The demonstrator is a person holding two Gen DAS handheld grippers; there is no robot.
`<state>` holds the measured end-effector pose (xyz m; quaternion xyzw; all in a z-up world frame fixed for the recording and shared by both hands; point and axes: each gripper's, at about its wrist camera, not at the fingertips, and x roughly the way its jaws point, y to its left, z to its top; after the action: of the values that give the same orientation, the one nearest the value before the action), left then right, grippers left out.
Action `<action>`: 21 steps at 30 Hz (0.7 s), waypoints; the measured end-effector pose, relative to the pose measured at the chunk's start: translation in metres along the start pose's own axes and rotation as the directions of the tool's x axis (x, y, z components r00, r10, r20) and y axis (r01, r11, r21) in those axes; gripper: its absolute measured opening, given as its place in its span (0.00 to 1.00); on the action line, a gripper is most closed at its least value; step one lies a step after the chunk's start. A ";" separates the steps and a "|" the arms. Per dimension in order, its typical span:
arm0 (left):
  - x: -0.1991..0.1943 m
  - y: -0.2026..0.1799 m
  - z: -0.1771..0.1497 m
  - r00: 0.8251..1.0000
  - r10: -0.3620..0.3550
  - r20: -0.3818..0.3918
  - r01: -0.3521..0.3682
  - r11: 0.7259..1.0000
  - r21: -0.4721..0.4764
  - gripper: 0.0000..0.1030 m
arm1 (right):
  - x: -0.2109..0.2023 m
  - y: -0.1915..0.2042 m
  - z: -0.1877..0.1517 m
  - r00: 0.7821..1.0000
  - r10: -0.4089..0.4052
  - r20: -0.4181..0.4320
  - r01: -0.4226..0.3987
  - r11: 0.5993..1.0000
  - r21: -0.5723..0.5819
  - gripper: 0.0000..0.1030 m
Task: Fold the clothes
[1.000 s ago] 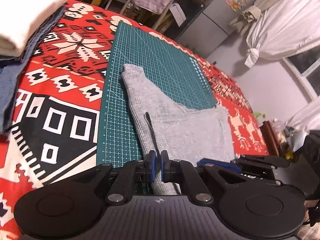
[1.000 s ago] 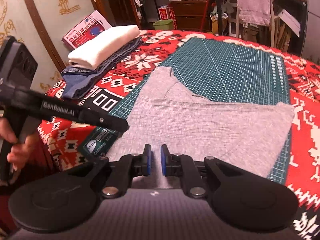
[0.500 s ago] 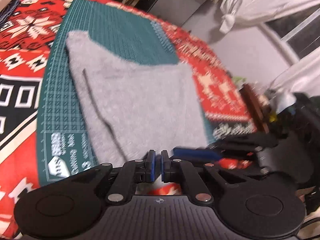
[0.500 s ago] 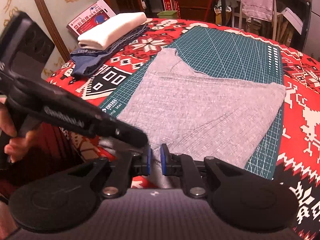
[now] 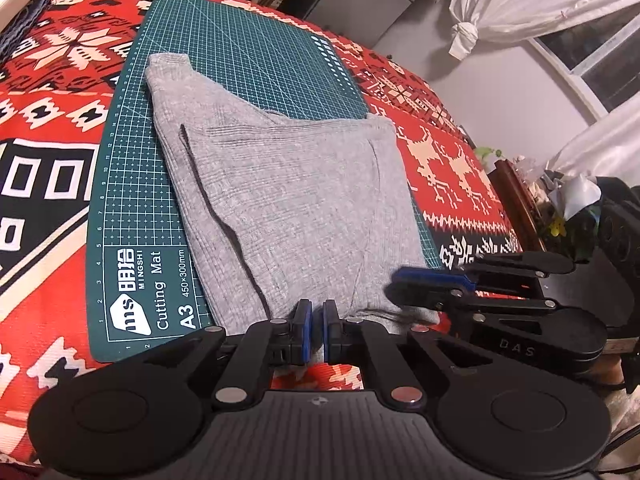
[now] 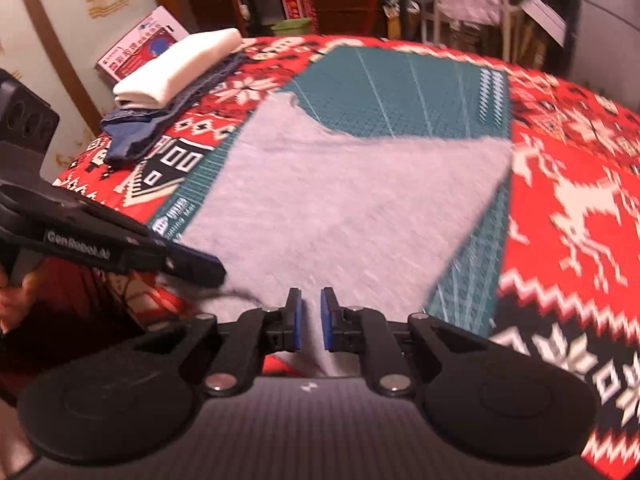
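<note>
- A grey ribbed knit garment (image 5: 288, 196) is seen lying partly folded on a dark green gridded cutting mat (image 5: 248, 40), with one narrow end reaching toward the mat's far left corner and its near hem hanging over the mat's front edge.
- The mat is laid on a bench covered by a red, white and black patterned cloth (image 5: 60, 92) with snowflake and reindeer motifs.
- The left gripper (image 5: 314, 330) is held at the garment's near hem; its blue-padded jaws are brought almost together with grey fabric showing in the narrow slit, so the hem appears to be pinched.
- The right gripper (image 6: 310, 326) is positioned at the same near edge, just beside the left one; its jaws are set a little apart, and whether fabric is clamped between them cannot be told, the view being motion-blurred.
- Each gripper is visible in the other's camera, the right one (image 5: 432, 284) to the right of the hem and the left one (image 6: 192, 264) at the garment's near left corner.
- A hand (image 6: 16, 300) is glimpsed on the left gripper's handle.
- A folded white cloth (image 6: 176, 68) is stacked on folded dark blue fabric (image 6: 136, 136) at the bench's far left.
</note>
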<state>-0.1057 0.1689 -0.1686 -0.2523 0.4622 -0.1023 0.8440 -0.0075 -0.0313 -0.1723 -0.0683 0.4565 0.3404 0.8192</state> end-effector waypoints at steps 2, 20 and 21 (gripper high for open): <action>0.001 0.000 0.000 1.000 0.000 0.001 0.000 1.000 -0.003 0.05 | -0.005 -0.005 -0.007 1.000 -0.014 -0.014 0.014 1.000 0.014 0.11; -0.002 -0.028 0.006 0.998 -0.041 0.051 0.037 0.995 0.088 0.05 | -0.014 0.009 0.004 1.000 -0.016 0.025 0.016 1.000 0.001 0.12; 0.001 -0.031 0.006 0.998 -0.038 0.047 0.032 0.994 0.109 0.05 | -0.011 0.012 0.004 1.000 -0.013 0.021 0.013 1.000 -0.006 0.12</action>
<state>-0.0985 0.1438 -0.1506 -0.2169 0.4306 -0.1356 0.8655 -0.0157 -0.0260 -0.1584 -0.0702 0.4464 0.3371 0.8259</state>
